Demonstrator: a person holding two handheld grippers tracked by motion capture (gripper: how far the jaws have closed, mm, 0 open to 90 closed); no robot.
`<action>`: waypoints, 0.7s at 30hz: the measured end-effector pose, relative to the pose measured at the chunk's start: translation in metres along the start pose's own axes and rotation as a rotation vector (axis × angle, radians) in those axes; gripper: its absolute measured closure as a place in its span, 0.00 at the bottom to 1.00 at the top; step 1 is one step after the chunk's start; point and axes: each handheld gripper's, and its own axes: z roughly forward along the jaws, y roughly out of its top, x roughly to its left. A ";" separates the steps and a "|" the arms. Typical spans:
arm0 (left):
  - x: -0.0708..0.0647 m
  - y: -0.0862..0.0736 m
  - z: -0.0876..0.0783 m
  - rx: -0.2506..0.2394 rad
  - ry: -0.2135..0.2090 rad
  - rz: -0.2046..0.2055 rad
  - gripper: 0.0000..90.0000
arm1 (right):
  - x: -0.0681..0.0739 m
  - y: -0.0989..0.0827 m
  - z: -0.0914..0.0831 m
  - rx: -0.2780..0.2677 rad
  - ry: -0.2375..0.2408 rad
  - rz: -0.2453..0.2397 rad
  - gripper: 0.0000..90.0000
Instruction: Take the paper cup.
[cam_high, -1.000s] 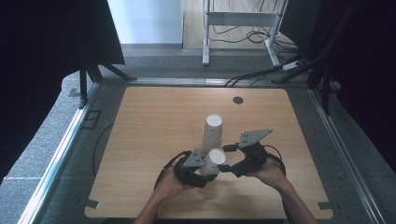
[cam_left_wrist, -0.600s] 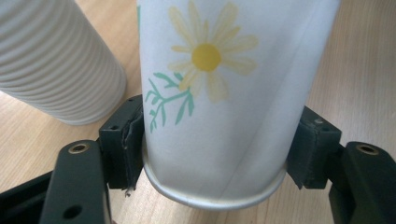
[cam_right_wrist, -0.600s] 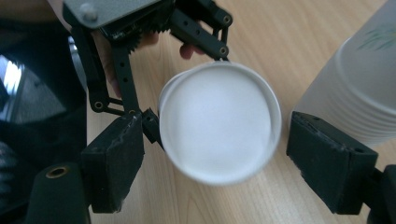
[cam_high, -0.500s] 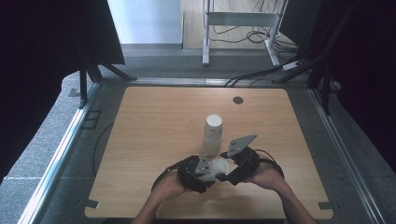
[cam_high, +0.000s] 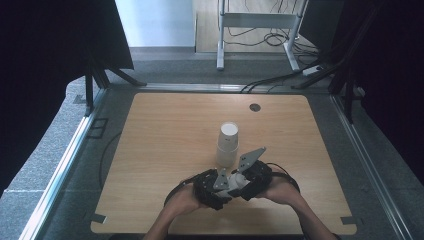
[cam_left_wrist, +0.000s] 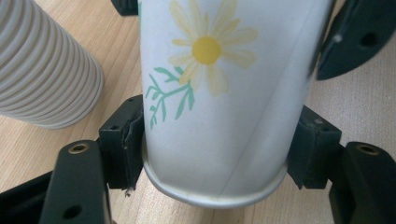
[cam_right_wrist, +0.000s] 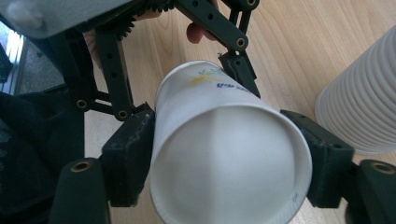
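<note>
A single white paper cup (cam_left_wrist: 219, 93) printed with a yellow daisy lies on its side between both grippers, just above the table's near part. My left gripper (cam_left_wrist: 217, 144) is shut on it near its rim, with a pad (cam_left_wrist: 123, 140) pressing on each side. My right gripper (cam_right_wrist: 226, 158) has just been closing and now presses its pads (cam_right_wrist: 128, 154) on the cup's (cam_right_wrist: 229, 163) other end. In the high view the left gripper (cam_high: 216, 186) and right gripper (cam_high: 247, 176) meet at the cup (cam_high: 233, 182).
A tall stack of white ribbed cups (cam_high: 227, 144) stands upside down just beyond the grippers, close to the jaws (cam_left_wrist: 42, 70) (cam_right_wrist: 364, 102). The wooden table (cam_high: 165, 130) has a small dark grommet (cam_high: 255, 107) at the back. Metal rails edge the table.
The right gripper came down and left onto the cup held by the left gripper, and its jaws closed on it. The left gripper stayed put.
</note>
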 end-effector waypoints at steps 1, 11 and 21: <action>0.000 0.000 0.000 0.003 0.000 0.001 0.34 | 0.000 0.000 0.000 -0.001 0.005 0.000 0.35; 0.003 -0.001 0.000 -0.044 -0.032 -0.030 0.26 | -0.001 -0.001 -0.004 -0.023 0.019 0.015 0.39; 0.018 -0.009 -0.017 -0.223 -0.097 -0.139 0.13 | -0.008 -0.006 -0.022 -0.132 0.026 0.043 0.40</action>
